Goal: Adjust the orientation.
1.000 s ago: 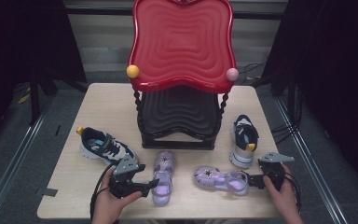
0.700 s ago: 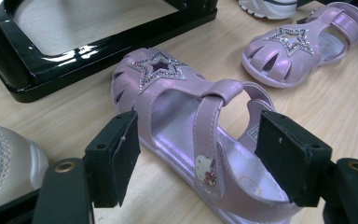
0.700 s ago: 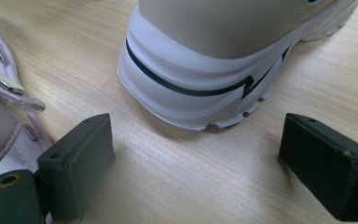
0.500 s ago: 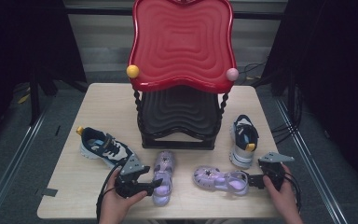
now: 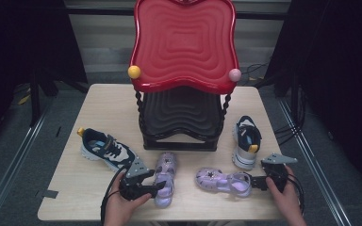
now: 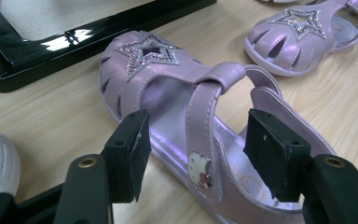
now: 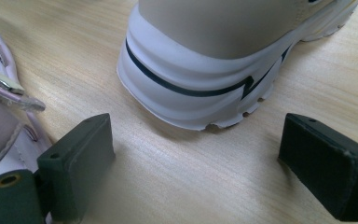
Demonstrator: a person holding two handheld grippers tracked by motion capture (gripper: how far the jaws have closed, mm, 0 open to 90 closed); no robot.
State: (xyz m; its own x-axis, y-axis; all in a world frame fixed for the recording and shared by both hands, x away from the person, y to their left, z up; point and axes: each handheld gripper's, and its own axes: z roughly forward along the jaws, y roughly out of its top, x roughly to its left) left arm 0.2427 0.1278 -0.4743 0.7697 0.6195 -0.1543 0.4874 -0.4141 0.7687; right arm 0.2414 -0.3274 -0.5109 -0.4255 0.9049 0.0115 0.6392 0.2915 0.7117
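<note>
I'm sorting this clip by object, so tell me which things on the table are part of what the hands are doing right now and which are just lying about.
In hand:
left tool, open around the near purple sandal
right tool, open beside the second purple sandal

Lying about:
left sneaker
right sneaker
red and black rack

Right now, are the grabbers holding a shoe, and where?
No. The left gripper is open around the purple sandal's strap part, not pinching it. The right gripper is open over bare table.
</note>
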